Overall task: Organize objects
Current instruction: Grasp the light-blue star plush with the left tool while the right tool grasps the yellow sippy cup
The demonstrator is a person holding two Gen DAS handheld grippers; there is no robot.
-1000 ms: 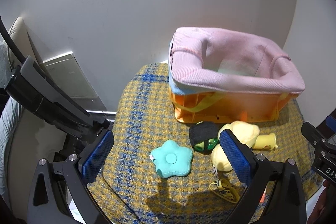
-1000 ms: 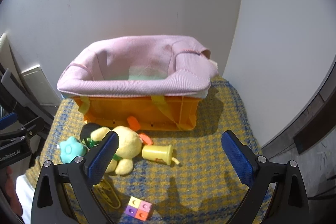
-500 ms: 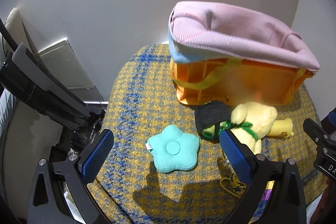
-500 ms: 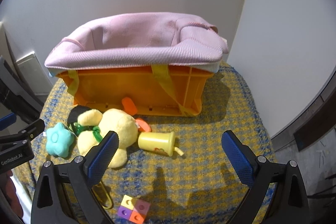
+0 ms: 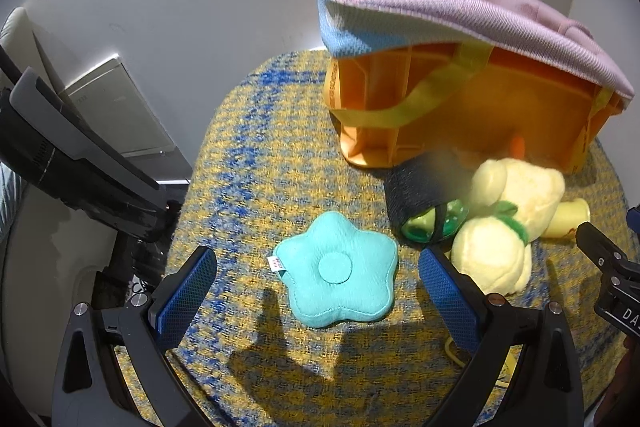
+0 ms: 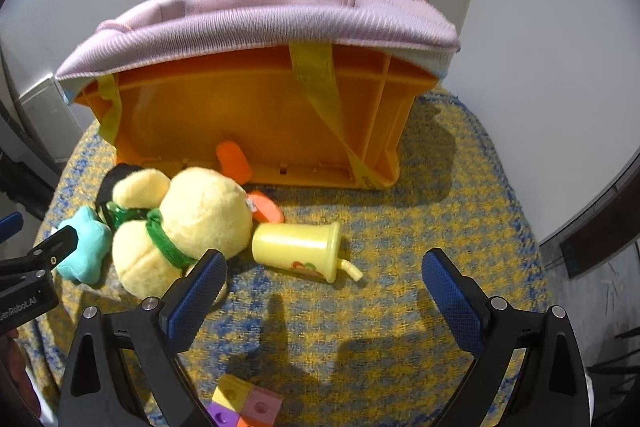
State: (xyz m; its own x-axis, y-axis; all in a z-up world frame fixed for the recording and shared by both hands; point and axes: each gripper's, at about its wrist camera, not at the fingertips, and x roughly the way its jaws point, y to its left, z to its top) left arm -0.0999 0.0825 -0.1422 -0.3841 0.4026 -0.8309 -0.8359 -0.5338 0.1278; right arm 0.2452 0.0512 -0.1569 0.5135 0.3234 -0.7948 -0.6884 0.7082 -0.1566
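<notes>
Star cushion (image 5: 335,269), teal, near left edge of checked rug (image 5: 256,155), between wide-spread fingers of left gripper (image 5: 316,287): probably light, soft, squashable, best pinched across two arms; right gripper (image 6: 320,291) likewise spread, empty; beyond, orange basket (image 5: 460,107).

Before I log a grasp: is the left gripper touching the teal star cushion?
Apart. The left wrist view shows the left gripper open, with patterned cloth visible between each blue pad and the teal star cushion.
</notes>
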